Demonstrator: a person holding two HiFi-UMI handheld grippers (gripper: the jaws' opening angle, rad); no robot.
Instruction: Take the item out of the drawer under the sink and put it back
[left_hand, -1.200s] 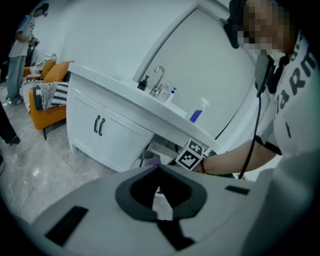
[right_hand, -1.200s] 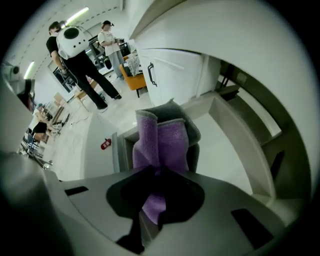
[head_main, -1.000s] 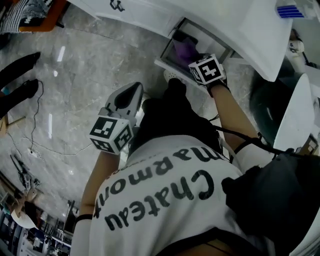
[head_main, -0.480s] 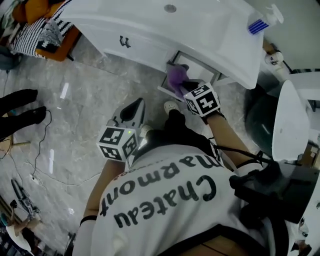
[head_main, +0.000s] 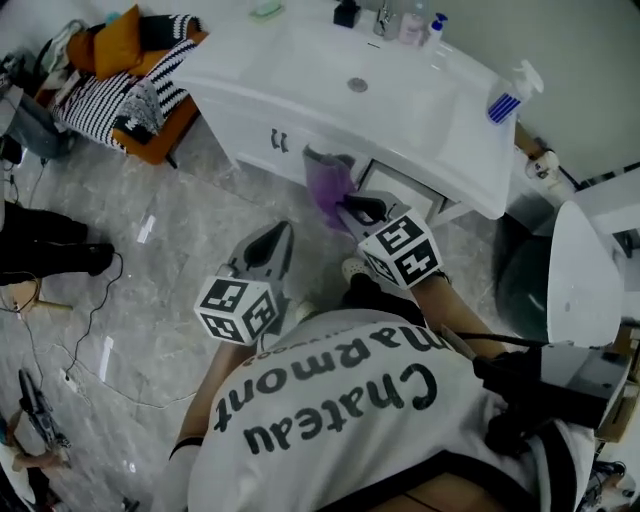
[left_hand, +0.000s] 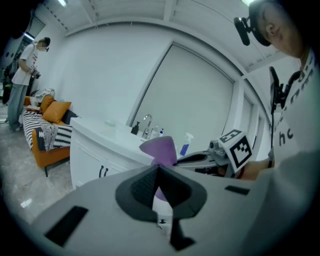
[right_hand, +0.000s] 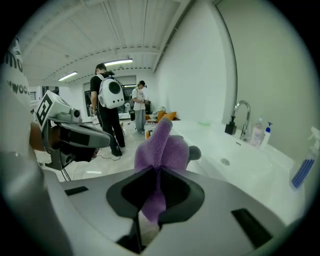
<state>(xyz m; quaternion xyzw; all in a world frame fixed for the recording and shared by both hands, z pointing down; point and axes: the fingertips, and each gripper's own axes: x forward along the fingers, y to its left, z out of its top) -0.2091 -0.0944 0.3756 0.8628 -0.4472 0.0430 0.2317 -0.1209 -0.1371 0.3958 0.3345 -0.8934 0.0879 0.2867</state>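
I record the purple cloth (right_hand: 162, 147) as soft, fuzzy fabric, matt. The right gripper (right_hand: 158, 175) and left gripper (left_hand: 158, 172) have smooth, matt grey plastic shells, and the left one's dark pads (left_hand: 142, 187) look finely ribbed. The sink top (head_main: 420, 110) is smooth, glossy white. I read the faucet (right_hand: 243, 107) as shiny metal. The floor (head_main: 170, 260) is polished, grey-veined stone, showing reflections. The striped throw (head_main: 105, 95) is woven cloth.
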